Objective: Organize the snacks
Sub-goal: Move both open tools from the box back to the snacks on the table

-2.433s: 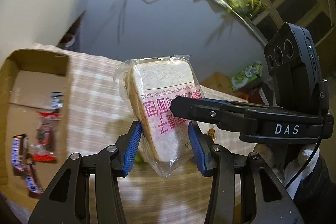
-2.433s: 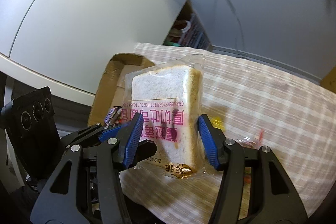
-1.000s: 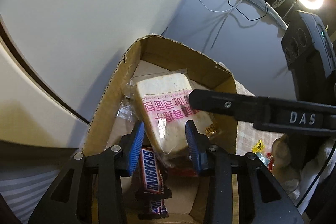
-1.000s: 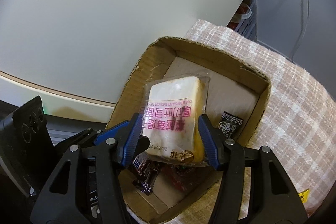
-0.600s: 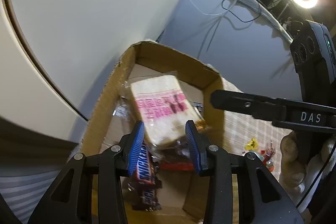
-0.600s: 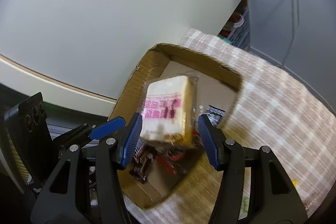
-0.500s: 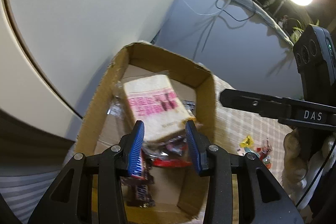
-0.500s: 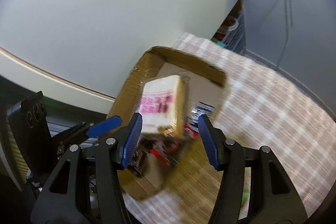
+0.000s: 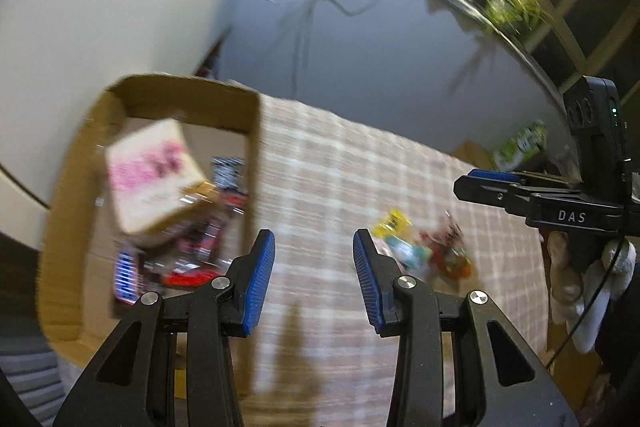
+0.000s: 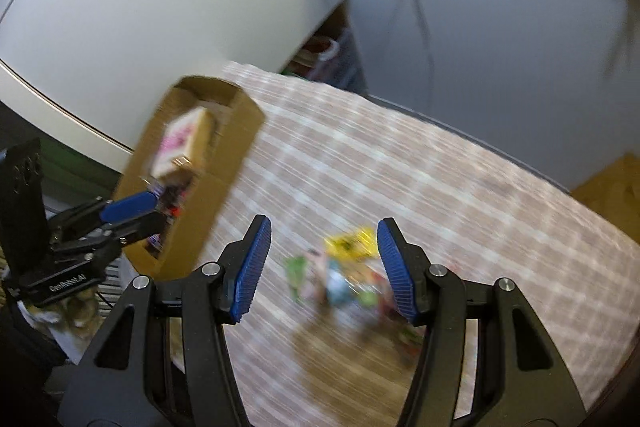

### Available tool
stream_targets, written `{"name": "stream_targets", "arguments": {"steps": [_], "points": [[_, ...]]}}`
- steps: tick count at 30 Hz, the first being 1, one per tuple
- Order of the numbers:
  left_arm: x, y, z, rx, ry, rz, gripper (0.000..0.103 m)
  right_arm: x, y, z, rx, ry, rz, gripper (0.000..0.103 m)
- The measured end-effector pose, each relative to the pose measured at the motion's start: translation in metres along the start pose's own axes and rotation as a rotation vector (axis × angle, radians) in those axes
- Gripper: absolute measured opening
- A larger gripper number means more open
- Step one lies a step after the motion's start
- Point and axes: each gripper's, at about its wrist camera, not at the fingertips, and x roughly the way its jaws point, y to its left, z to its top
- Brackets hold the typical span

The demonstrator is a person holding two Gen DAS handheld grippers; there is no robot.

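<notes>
The bagged bread point(image 9: 154, 173) is seen lying tilted in the cardboard box point(image 9: 256, 147), propped on the chocolate bars point(image 9: 128, 275) and wrappers there, presumably so snacks are gathered in one container. Loose sweets point(image 10: 352, 267) are left piled on the checked table point(image 9: 340, 167), well apart from the box. The left gripper point(image 9: 314, 279) and right gripper point(image 10: 324, 267) are both held wide open, nothing gripped or touched

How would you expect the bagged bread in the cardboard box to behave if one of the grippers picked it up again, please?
The bagged bread looks like soft sliced toast, so it is probably light for its size and would squash under tight jaws. Its clear wrapper seems loose and glossy, so it may slip or crinkle. It rests tilted on other snacks in the cardboard box, so a push would likely tip it.
</notes>
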Motion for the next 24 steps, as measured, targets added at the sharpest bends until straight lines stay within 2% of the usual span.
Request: {"name": "stream_targets", "arguments": {"steps": [4, 12, 15, 18, 24], "points": [[0.017, -0.02, -0.011, 0.031, 0.05, -0.034, 0.038, 0.001, -0.017, -0.021, -0.01, 0.023, -0.07, 0.058], [0.051, -0.042, -0.036, 0.084, 0.154, -0.049, 0.038, 0.011, -0.042, -0.062, -0.01, 0.081, -0.115, 0.058], [0.059, -0.047, -0.041, 0.09, 0.177, -0.053, 0.034, 0.016, -0.039, -0.068, -0.025, 0.078, -0.1, 0.057], [0.069, -0.055, -0.044, 0.102, 0.193, -0.054, 0.033, 0.025, -0.033, -0.069, -0.051, 0.08, -0.115, 0.05], [0.087, -0.068, -0.048, 0.184, 0.211, -0.027, 0.033, 0.036, -0.038, -0.072, -0.063, 0.097, -0.129, 0.05]]}}
